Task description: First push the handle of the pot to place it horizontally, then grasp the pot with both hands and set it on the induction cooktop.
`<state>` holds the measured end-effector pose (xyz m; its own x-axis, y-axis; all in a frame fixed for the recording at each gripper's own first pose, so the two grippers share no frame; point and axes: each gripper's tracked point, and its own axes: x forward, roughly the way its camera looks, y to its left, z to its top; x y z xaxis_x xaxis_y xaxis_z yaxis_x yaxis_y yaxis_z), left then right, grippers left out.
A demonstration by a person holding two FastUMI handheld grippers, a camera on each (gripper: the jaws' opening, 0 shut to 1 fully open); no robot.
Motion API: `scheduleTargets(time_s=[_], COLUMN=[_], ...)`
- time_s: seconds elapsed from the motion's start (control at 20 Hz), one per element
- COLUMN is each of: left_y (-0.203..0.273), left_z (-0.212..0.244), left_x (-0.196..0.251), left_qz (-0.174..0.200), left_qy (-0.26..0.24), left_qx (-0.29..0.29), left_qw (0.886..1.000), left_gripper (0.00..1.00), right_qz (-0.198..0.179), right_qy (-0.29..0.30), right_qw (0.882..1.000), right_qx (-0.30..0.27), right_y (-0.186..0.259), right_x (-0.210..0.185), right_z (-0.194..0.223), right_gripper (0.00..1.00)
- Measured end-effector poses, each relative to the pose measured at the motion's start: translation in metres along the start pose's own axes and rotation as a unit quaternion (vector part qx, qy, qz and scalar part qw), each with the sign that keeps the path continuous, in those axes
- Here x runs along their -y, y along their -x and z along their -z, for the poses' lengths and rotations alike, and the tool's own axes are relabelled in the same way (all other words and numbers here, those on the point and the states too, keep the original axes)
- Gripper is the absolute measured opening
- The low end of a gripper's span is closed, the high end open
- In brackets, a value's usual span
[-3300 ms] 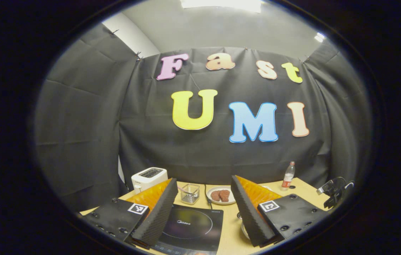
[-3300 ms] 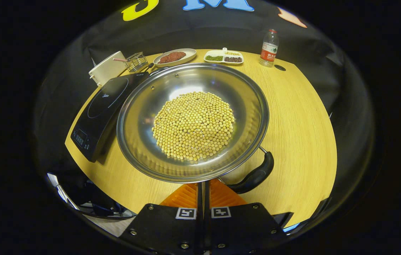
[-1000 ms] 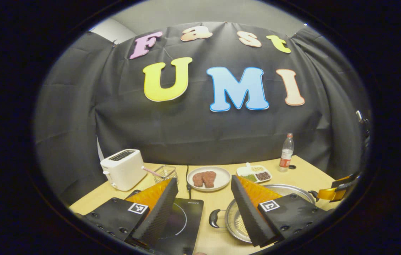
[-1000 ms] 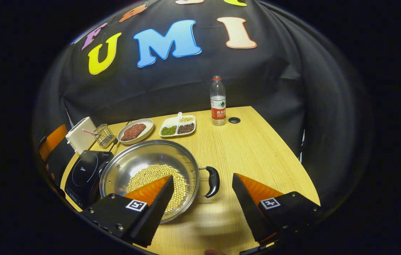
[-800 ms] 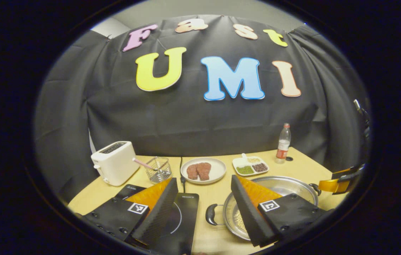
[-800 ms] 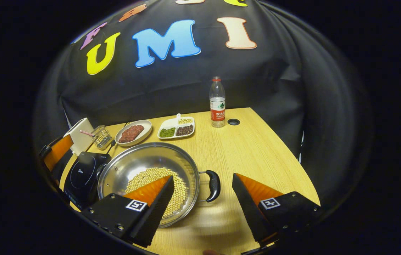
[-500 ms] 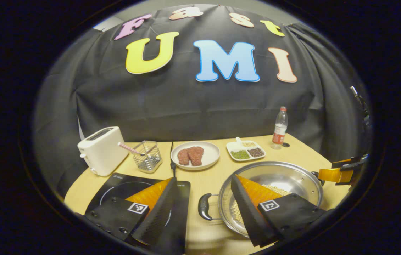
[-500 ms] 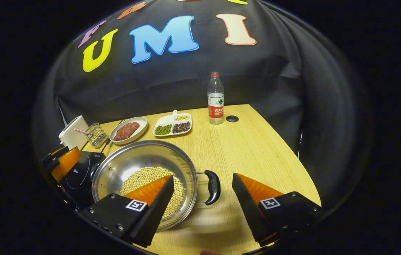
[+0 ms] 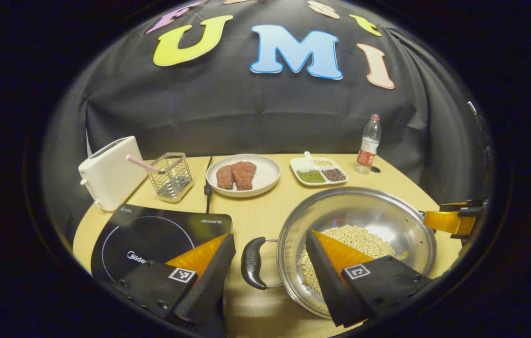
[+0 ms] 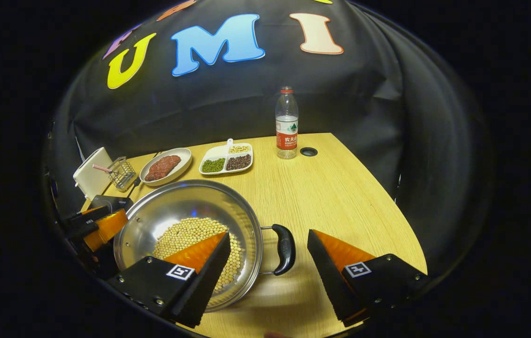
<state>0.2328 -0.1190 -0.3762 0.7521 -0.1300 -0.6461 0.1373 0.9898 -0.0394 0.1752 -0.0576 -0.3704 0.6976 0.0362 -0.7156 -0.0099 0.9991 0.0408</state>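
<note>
While both agape, pot (image 9: pixel 378 220) handles betw. L tool (image 9: pixel 270 244) & R tool (image 10: pixel 267 241) fingers.

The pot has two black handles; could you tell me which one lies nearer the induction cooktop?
The handle between the pot and the induction cooktop.

Induction cooktop (image 9: pixel 152 234): brand "Midea" printed in white near its front ring; a second small white marking at its back right corner, too small to read reliably. Water bottle (image 10: pixel 287 123): red label bears characters, illegible.
</note>
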Motion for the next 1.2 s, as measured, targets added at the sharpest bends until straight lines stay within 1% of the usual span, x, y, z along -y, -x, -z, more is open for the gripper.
scheduleTargets(time_s=[0.15, 0.3, 0.35, 0.45, 0.5, 0.55, 0.6, 0.65, 0.7, 0.75, 0.8, 0.85, 0.9, 0.95, 1.0, 1.05, 1.1, 1.15, 1.2], left_y=[-0.008, -0.014, -0.015, -0.016, -0.018, -0.019, -0.020, -0.020, -0.021, -0.021, -0.022, -0.021, -0.023, -0.023, -0.022, -0.023, -0.023, -0.022, -0.025], left_z=[0.014, 0.023, 0.024, 0.028, 0.030, 0.029, 0.029, 0.028, 0.028, 0.026, 0.028, 0.029, 0.031, 0.032, 0.034, 0.034, 0.035, 0.036, 0.035], left_x=[0.002, 0.000, -0.002, -0.004, -0.006, -0.007, -0.007, -0.008, -0.011, -0.013, -0.013, -0.015, -0.014, -0.014, -0.015, -0.014, -0.014, -0.012, -0.012], left_qz=[0.005, 0.002, 0.000, -0.003, -0.004, -0.004, -0.002, -0.004, -0.007, -0.011, -0.011, -0.014, -0.013, -0.013, -0.013, -0.013, -0.013, -0.008, -0.009], left_qy=[-0.003, 0.001, 0.001, 0.001, 0.000, -0.002, -0.003, -0.005, -0.008, -0.008, -0.007, -0.006, -0.005, -0.004, -0.003, -0.003, -0.004, -0.005, -0.005], left_qx=[-0.026, -0.042, -0.046, -0.053, -0.056, -0.057, -0.057, -0.058, -0.056, -0.056, -0.056, -0.058, -0.060, -0.062, -0.064, -0.065, -0.064, -0.065, -0.064], left_qw=[1.000, 0.999, 0.999, 0.999, 0.998, 0.998, 0.998, 0.998, 0.998, 0.998, 0.998, 0.998, 0.998, 0.998, 0.998, 0.998, 0.998, 0.998, 0.998], left_gripper=[0.99, 0.99, 1.00, 0.99, 0.93, 0.87, 0.84, 0.84, 0.84, 0.83, 0.87, 0.81, 0.75, 0.78, 0.71, 0.76, 0.69, 0.76, 0.74], right_qz=[0.004, 0.007, 0.008, 0.011, 0.012, 0.017, 0.017, 0.016, 0.025, 0.028, 0.028, 0.028, 0.027, 0.028, 0.028, 0.028, 0.028, 0.028, 0.028], right_qy=[0.002, 0.007, 0.009, 0.013, 0.013, 0.014, 0.015, 0.015, 0.016, 0.014, 0.009, 0.005, 0.001, 0.000, 0.002, 0.005, 0.008, 0.013, 0.015], right_qw=[1.000, 1.000, 1.000, 1.000, 1.000, 1.000, 0.999, 0.999, 0.999, 0.999, 0.999, 0.999, 0.999, 0.999, 0.999, 0.999, 0.999, 0.998, 0.998], right_qx=[-0.004, -0.010, -0.012, -0.018, -0.020, -0.021, -0.023, -0.023, -0.021, -0.018, -0.020, -0.026, -0.030, -0.031, -0.032, -0.034, -0.042, -0.051, -0.051], right_y=[-0.006, -0.013, -0.015, -0.019, -0.020, -0.020, -0.021, -0.021, -0.023, -0.024, -0.024, -0.024, -0.025, -0.025, -0.026, -0.027, -0.029, -0.029, -0.028], right_x=[0.000, 0.000, 0.000, 0.001, 0.001, 0.003, 0.003, 0.002, 0.007, 0.008, 0.007, 0.007, 0.007, 0.007, 0.006, 0.006, 0.006, 0.006, 0.006], right_z=[0.002, 0.006, 0.007, 0.010, 0.011, 0.011, 0.012, 0.013, 0.013, 0.010, 0.011, 0.013, 0.015, 0.015, 0.016, 0.017, 0.021, 0.025, 0.026], right_gripper=[1.00, 1.00, 1.00, 1.00, 1.00, 0.97, 0.84, 0.83, 0.83, 0.85, 0.59, 0.58, 0.61, 0.61, 0.61, 0.61, 0.61, 0.62, 0.63])
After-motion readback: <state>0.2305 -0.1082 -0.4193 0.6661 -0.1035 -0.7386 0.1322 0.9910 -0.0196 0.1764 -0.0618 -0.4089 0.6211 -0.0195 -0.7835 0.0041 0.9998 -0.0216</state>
